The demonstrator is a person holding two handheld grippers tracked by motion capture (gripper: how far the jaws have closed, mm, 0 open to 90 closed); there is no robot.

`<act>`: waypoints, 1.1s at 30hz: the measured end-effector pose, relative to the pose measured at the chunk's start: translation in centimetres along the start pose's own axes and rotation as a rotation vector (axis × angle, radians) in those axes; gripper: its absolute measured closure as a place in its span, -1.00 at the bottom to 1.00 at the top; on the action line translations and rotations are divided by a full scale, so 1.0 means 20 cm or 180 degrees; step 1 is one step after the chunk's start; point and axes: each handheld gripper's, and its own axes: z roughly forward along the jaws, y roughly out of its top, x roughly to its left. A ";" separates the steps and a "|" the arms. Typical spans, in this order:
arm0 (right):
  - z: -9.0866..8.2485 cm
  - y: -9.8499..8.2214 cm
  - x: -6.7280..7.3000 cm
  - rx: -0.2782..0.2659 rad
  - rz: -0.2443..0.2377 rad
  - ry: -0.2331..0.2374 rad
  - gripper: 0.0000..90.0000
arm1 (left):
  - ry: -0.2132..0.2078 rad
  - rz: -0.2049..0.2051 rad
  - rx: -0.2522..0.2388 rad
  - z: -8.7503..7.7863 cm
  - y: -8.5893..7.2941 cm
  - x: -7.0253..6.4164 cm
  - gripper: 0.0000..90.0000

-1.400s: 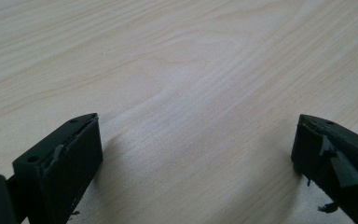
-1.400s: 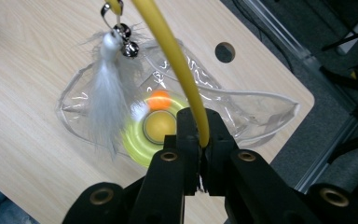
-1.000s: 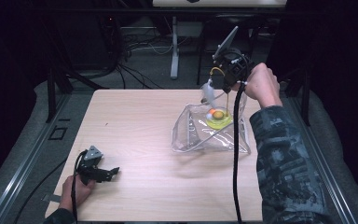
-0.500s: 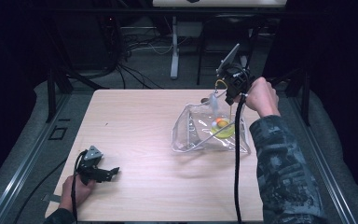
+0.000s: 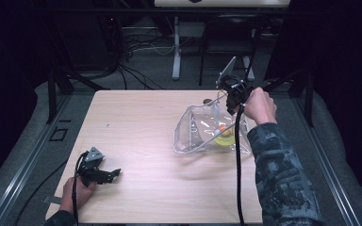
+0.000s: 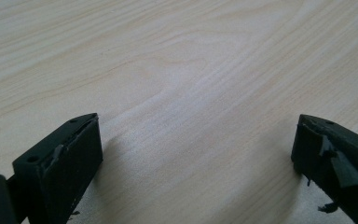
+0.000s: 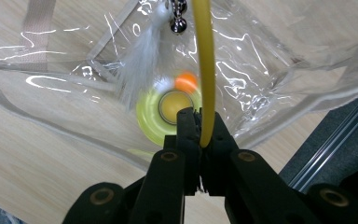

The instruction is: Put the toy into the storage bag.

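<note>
Lowering a cat wand toy into the clear plastic bag (image 5: 202, 134) on the tabletop (image 5: 141, 127) looks like the step in hand; right gripper (image 7: 199, 122) has its jaws clenched on the yellow wand (image 7: 207, 70), feather (image 7: 142, 70) and bell (image 7: 179, 23) dangling above the bag's mouth; left gripper (image 5: 107, 173) rests released, well apart; next, ease everything inside, then let go.

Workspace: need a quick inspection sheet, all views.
Surface: pale wood table, bare around the left gripper.
Job's things: clear plastic bag at right; yellow disc toy inside; yellow rod with white feather.
Clutter: nothing seen.
Grippers: left gripper open, resting on the table; right gripper shut on the yellow rod above the bag.
Cables: black cable trails from the right gripper.
Surroundings: dark floor, cables, stand legs.
</note>
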 end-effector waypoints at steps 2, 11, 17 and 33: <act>0.02 0.00 0.01 0.0061 -0.0007 -0.0016 0.94 | -0.0001 -0.0001 0.0000 0.00 0.00 0.00 -0.96; 0.08 0.00 0.02 0.0163 -0.0020 -0.0099 0.93 | 0.0007 -0.0002 -0.0007 0.00 0.00 0.00 -0.96; 0.13 0.00 0.02 0.0249 0.0007 -0.0053 0.92 | -0.0001 0.0000 0.0001 0.00 0.00 0.00 -0.96; -0.07 -0.06 -0.01 -0.0173 0.0178 -0.0010 -0.12 | 0.0001 0.0000 -0.0002 0.00 0.00 0.00 -0.95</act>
